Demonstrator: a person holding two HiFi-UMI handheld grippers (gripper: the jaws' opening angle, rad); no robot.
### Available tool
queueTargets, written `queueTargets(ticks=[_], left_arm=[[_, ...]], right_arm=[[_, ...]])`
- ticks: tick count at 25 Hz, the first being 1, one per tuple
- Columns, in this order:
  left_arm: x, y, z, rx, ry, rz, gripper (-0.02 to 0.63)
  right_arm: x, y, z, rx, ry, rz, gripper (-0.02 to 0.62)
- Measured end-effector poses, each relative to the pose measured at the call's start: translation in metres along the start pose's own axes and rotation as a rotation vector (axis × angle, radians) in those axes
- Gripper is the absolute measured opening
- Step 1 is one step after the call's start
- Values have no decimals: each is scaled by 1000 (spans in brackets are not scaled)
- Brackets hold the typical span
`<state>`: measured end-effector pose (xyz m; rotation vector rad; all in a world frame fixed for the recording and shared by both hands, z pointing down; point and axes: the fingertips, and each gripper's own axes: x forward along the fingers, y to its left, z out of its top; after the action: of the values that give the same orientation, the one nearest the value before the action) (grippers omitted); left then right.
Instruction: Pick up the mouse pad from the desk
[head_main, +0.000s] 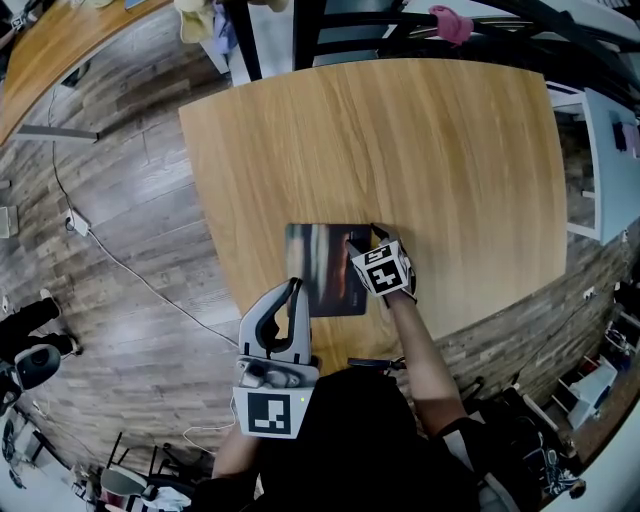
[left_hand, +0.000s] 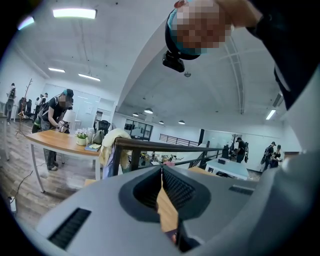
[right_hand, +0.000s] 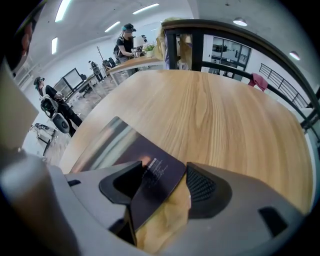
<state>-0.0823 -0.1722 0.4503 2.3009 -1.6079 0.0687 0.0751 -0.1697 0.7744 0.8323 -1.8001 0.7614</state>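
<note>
The dark mouse pad (head_main: 322, 272) lies flat near the front edge of the wooden desk (head_main: 400, 150). My right gripper (head_main: 366, 238) points steeply down over the pad's far right corner. In the right gripper view that corner of the mouse pad (right_hand: 135, 160) sits between the wide-open jaws of the right gripper (right_hand: 162, 172), with no pad pressing on it and the desk (right_hand: 215, 105) showing beyond. My left gripper (head_main: 296, 284) hovers by the pad's near left edge. In its own view the left gripper (left_hand: 161, 170) has its tips together with nothing between them.
A black chair frame (head_main: 330, 30) and a pink object (head_main: 450, 22) stand past the desk's far edge. A white table (head_main: 610, 170) is at the right, and a cable (head_main: 120, 265) runs over the wooden floor at the left. People (left_hand: 57, 115) stand at another desk far off.
</note>
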Motion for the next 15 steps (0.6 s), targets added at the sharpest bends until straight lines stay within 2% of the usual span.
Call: queueTargets(ticks=[15], left_arm=[[1,11,0,-14,-10,19,25]], right_arm=[[1,4,1,-6,17,-22,250]])
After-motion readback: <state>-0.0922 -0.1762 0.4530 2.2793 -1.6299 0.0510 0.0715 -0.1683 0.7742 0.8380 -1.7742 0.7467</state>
